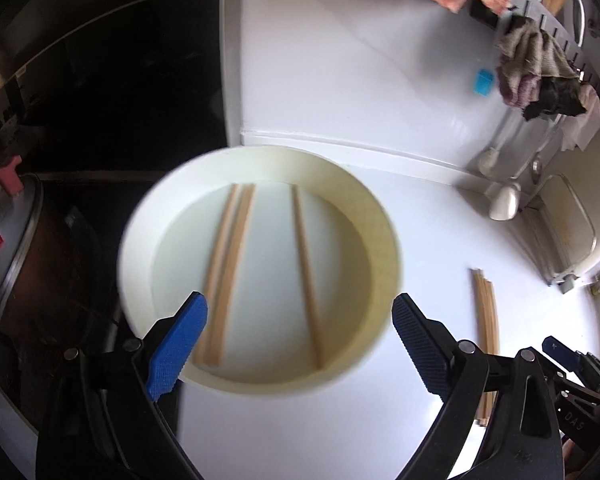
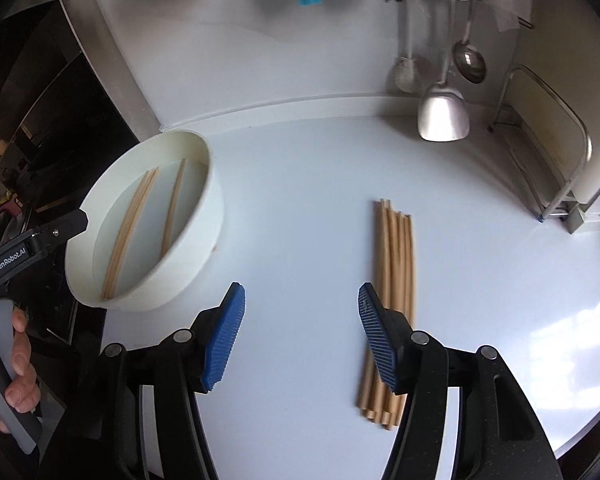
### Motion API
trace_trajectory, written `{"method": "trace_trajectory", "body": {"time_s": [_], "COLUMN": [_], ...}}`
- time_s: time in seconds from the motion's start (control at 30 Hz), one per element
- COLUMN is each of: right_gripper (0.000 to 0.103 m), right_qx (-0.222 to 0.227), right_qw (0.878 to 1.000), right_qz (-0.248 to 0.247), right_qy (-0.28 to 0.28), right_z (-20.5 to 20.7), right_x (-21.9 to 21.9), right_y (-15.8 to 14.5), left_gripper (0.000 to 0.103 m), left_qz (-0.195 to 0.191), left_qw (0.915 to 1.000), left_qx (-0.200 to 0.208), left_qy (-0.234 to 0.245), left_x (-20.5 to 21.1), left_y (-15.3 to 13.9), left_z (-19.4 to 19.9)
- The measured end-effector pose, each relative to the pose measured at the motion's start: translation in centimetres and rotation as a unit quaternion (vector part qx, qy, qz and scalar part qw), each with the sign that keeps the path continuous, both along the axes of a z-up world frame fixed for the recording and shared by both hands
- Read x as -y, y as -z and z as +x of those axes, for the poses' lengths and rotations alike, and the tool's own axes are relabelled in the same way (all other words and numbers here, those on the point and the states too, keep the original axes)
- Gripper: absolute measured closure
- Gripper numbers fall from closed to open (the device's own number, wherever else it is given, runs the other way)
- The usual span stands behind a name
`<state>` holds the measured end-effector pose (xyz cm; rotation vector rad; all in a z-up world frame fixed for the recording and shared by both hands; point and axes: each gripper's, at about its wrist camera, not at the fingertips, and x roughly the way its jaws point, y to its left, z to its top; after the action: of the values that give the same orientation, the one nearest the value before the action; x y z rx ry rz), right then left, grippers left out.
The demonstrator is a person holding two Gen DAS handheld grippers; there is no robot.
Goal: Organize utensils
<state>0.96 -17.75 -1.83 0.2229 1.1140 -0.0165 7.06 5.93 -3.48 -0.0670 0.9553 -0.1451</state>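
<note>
Wooden chopsticks, two lots. Three loose in white round basin (image 1: 260, 264), lying on its floor: a pair side by side (image 1: 224, 276), a single (image 1: 306, 276) apart. Remaining bundle (image 2: 392, 312) flat on white worktop (image 2: 300, 208), well right of basin, ends roughly aligned.

Left claw (image 1: 300, 344): spread wide, empty, poised over basin's near rim. Right claw (image 2: 302, 336): partly open, empty, right pad overlapping bundle's left edge in view; contact not determinable.

Risks, judged: thin round sticks prone to rolling and scattering if nudged sideways; partial pinch likely to lift some and drop the rest; basin light, liable to slide towards the dark hob (image 2: 52, 120) at worktop's left edge if rim is clipped.
</note>
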Motion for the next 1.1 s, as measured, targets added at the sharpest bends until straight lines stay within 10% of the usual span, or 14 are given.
{"method": "trace_trajectory", "body": {"time_s": [0.47, 1.1], "right_gripper": [0.04, 0.033], "right_qx": [-0.011, 0.024], "right_qw": [0.999, 0.999], "right_qz": [0.025, 0.007], "right_qy": [0.027, 0.047], "right_z": [-5.8, -4.3], "right_x": [13.5, 12.1], "right_y": [4.2, 10.8], "left_gripper": [0.008, 0.006], "left_qz": [0.036, 0.049], "left_qw": [0.9983, 0.9962], "left_qx": [-0.043, -0.019], "left_qy": [0.011, 0.07], "left_x": [12.0, 15.5], "left_y": [1.7, 8.7], "left_z": [-6.4, -4.6]}}
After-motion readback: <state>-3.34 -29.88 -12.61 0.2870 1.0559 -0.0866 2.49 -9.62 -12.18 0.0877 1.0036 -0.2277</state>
